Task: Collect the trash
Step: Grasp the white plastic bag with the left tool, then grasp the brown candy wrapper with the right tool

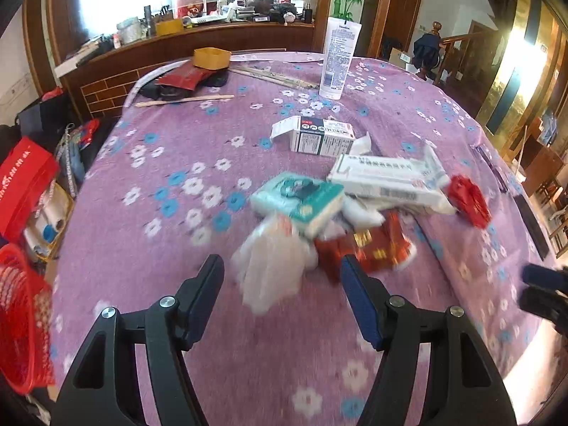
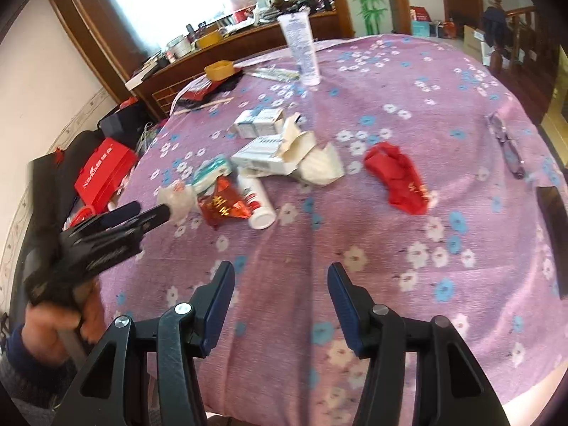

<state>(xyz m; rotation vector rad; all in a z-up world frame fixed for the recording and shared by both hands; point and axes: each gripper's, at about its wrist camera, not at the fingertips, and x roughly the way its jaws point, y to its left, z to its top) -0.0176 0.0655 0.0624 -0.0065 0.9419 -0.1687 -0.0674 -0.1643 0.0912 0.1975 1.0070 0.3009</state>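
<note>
A heap of trash lies mid-table on the purple floral cloth (image 1: pixel 170 184): a crumpled clear plastic bag (image 1: pixel 273 266), a teal tissue pack (image 1: pixel 301 198), a red foil wrapper (image 1: pixel 369 248), white cartons (image 1: pixel 387 177), a small box (image 1: pixel 319 138) and a red crumpled wrapper (image 1: pixel 468 200). My left gripper (image 1: pixel 282 284) is open, just short of the plastic bag (image 2: pixel 175 197); it also shows in the right wrist view (image 2: pixel 149 213). My right gripper (image 2: pixel 280 294) is open and empty above bare cloth, short of the red crumpled wrapper (image 2: pixel 397 177) and a white bottle (image 2: pixel 257 202).
A tall white tube (image 1: pixel 339 56) stands at the far side beside a yellow box (image 1: pixel 211 57), sticks and red packets. A red mesh basket (image 1: pixel 21 319) and red bags (image 1: pixel 25 184) sit off the table's left edge. Glasses (image 2: pixel 507 145) lie at the right.
</note>
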